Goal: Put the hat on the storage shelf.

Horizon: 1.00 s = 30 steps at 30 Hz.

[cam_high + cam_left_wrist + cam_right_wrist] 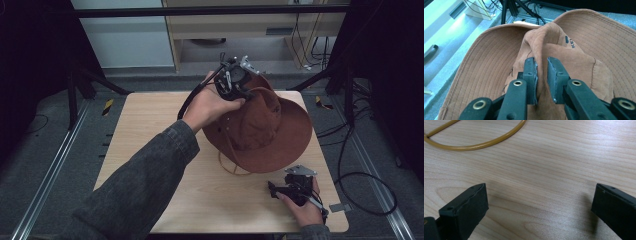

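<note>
A brown wide-brimmed suede hat (265, 127) is held tilted over the far right part of the wooden table (150, 130). My left gripper (235, 82) is shut on a fold of the hat's crown (541, 75), with the fabric pinched between its pads; the brim (486, 57) spreads behind it. The hat's tan cord (231, 167) loops down onto the table, and its loop (474, 143) lies ahead of my right gripper. My right gripper (282, 191) rests low at the near right corner, open, with bare wood between its fingers (466, 207).
The table's right edge (327, 165) and near edge are close to my right gripper. Metal rails and cables (360, 175) run on the floor around the table. A pale cabinet (240, 25) stands beyond the far edge.
</note>
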Each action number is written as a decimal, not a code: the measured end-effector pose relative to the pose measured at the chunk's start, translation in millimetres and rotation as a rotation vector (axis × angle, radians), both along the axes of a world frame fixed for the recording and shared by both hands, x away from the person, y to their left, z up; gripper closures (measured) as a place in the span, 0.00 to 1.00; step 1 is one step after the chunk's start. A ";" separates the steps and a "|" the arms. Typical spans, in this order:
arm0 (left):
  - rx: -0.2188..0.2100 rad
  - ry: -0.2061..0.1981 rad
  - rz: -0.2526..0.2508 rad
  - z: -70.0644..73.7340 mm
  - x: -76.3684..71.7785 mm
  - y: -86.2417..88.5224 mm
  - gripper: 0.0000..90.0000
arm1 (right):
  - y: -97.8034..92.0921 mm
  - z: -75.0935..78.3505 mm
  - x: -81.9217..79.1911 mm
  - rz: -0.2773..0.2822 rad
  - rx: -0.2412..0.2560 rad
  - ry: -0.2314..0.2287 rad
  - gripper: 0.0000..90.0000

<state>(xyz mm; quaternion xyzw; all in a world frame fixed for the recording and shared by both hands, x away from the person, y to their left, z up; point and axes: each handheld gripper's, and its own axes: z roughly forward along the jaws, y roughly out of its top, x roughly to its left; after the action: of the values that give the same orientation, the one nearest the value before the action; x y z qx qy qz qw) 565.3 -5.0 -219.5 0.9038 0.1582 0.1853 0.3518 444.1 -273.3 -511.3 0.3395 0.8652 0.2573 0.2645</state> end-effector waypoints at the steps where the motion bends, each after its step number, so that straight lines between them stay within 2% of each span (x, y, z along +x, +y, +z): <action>1: 0.000 -0.001 0.001 -0.1 -0.3 0.0 0.86 | 0.0 0.0 0.0 0.000 0.001 0.000 0.01; 13: -0.019 -0.013 0.016 0.4 -2.2 2.5 0.84 | 0.0 0.0 0.0 0.000 0.000 0.000 0.01; 18: -0.024 -0.020 0.017 0.6 -4.3 4.0 0.80 | 0.1 0.0 0.0 0.000 0.000 0.000 0.01; 24: -0.037 -0.046 0.029 5.2 -8.1 6.7 0.67 | 0.1 0.0 0.0 0.001 0.001 0.001 0.01; 30: -0.041 -0.050 0.038 4.4 -9.8 10.3 0.51 | -0.4 0.1 0.8 0.002 -0.009 -0.008 0.01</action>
<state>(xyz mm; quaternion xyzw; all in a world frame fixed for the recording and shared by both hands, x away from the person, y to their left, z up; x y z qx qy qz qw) 555.6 5.4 -215.2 0.8883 0.1702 0.2111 0.3706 444.9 -273.7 -511.2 0.3364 0.8657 0.2551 0.2690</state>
